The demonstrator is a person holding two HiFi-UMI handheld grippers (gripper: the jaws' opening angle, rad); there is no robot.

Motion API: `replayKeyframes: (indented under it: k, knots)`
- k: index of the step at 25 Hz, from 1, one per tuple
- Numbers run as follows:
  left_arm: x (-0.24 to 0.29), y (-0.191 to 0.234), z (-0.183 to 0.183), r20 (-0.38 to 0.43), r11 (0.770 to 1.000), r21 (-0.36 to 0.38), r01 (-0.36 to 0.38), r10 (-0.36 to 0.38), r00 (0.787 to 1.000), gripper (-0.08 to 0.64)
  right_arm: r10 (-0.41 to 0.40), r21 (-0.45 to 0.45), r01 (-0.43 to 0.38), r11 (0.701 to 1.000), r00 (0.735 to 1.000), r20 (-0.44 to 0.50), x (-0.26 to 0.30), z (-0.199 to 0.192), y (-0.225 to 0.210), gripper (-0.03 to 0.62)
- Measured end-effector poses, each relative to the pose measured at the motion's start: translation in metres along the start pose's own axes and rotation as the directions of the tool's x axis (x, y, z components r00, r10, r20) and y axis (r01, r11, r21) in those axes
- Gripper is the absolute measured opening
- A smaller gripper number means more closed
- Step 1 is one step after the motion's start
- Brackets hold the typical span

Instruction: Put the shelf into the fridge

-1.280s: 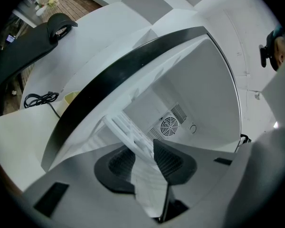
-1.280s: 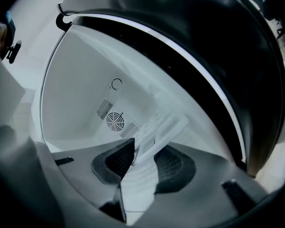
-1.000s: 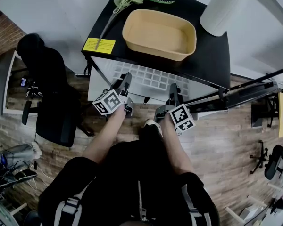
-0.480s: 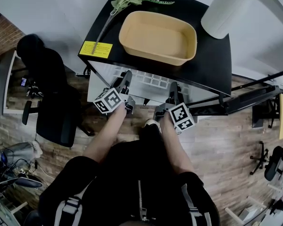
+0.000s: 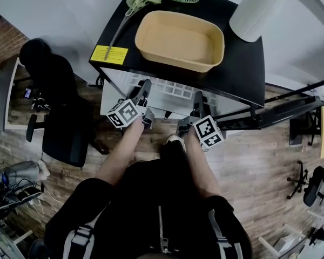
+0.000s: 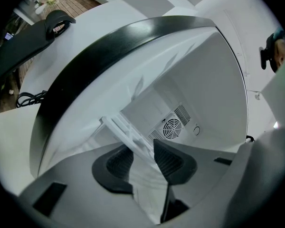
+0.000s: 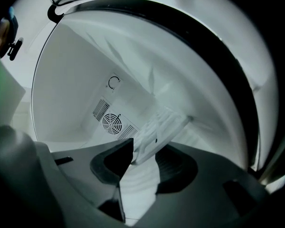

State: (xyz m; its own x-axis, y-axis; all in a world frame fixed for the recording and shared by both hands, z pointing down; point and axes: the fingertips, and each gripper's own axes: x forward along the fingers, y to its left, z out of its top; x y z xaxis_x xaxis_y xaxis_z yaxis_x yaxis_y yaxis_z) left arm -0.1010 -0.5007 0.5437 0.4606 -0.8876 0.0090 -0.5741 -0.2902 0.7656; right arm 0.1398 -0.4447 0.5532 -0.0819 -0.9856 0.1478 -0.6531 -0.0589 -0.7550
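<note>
Jaws opening on left gripper [image 5: 145, 85] and right gripper [image 5: 199, 97], each astride the white plastic grid shelf [image 5: 170, 91] in the black-topped white fridge [image 5: 238, 69].
Head view: both grippers meet the shelf's near edge below the fridge top, which bears a tan oval plastic tub [image 5: 175, 62]. Left gripper view: a shelf rail lies between the parting pads; a round fan grille [image 6: 171, 127] shows behind. Right gripper view: the shelf's corner sits between the parting pads.
</note>
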Motion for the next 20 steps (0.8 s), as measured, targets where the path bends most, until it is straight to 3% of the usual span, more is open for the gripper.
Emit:
replayKeyframes:
  k: [6, 10, 14, 18, 20]
  knots:
    - [-0.025, -0.010, -0.013, -0.041, 0.998, 0.062, 0.003, 0.000, 0.999, 0.155, 0.026, -0.029, -0.028, 0.999, 0.998, -0.052, -0.020, -0.012, 0.005, 0.150]
    - [-0.050, -0.019, -0.021, -0.109, 0.970, 0.243, 0.015, 0.012, 0.994, 0.123, 0.065, -0.140, -0.079, 0.987, 0.993, -0.098, -0.043, -0.022, 0.018, 0.091]
    - [-0.078, -0.034, -0.018, -0.162, 0.898, 0.438, 0.045, 0.029, 0.986, 0.052, 0.084, -0.305, -0.127, 0.944, 0.985, -0.149, -0.072, -0.035, 0.030, 0.008]
    - [-0.107, -0.055, -0.004, -0.176, 0.784, 0.613, 0.095, 0.018, 0.984, 0.041, 0.086, -0.482, -0.153, 0.863, 0.984, -0.158, -0.100, -0.038, 0.049, 0.008]
    - [-0.122, -0.065, 0.003, -0.173, 0.740, 0.663, 0.115, 0.003, 0.985, 0.040, 0.091, -0.541, -0.160, 0.826, 0.984, -0.152, -0.114, -0.039, 0.058, 0.008]
